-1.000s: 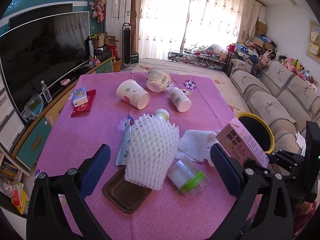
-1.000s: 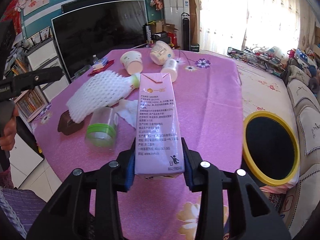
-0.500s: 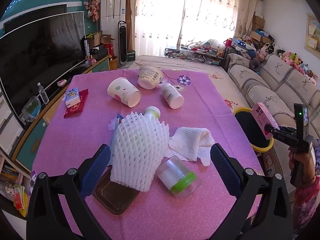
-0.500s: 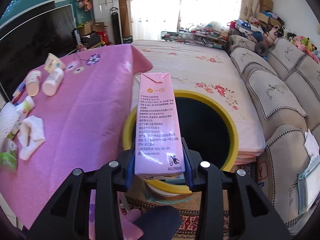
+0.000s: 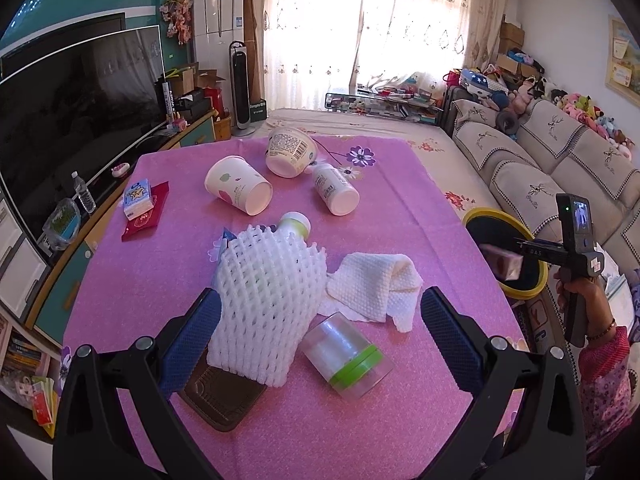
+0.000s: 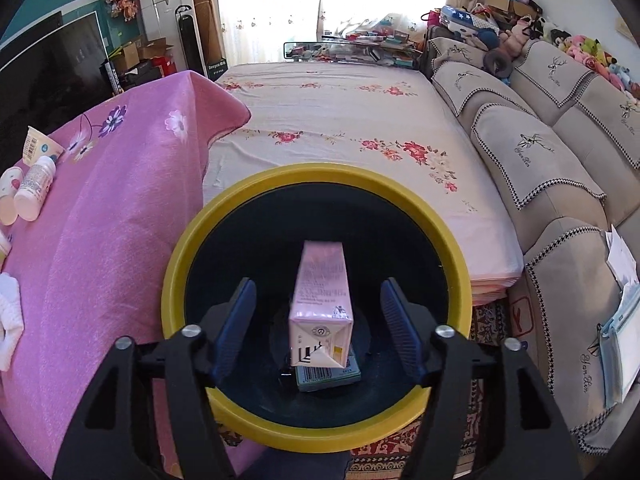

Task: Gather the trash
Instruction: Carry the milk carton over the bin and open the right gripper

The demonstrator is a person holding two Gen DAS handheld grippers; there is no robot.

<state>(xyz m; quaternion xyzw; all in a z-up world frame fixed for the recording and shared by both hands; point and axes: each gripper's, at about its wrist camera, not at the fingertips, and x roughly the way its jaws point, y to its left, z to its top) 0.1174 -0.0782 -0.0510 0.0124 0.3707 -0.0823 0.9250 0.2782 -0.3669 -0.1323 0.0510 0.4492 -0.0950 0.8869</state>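
My right gripper [image 6: 318,316] is open above the yellow-rimmed bin [image 6: 176,272]. The pink carton [image 6: 322,304] is free of the pads and falling into the bin; it also shows blurred in the left wrist view [image 5: 505,262]. A green-edged box [image 6: 328,376] lies on the bin's bottom. My left gripper [image 5: 320,332] is open and empty over the pink table [image 5: 400,216], around a white foam net [image 5: 264,300] and a clear jar with a green band [image 5: 346,356]. A white cloth [image 5: 372,284], two paper cups [image 5: 238,190] and a white bottle [image 5: 334,188] lie beyond.
A brown tray [image 5: 224,398] lies under the foam net. A tissue pack on a red packet [image 5: 138,200] sits at the table's left. A TV [image 5: 72,108] stands left, a sofa [image 6: 560,152] right, a flowered cloth-covered surface [image 6: 340,120] behind the bin.
My right gripper has opened over the bin and let go of the pink carton, which is dropping in. The left gripper has barely moved.
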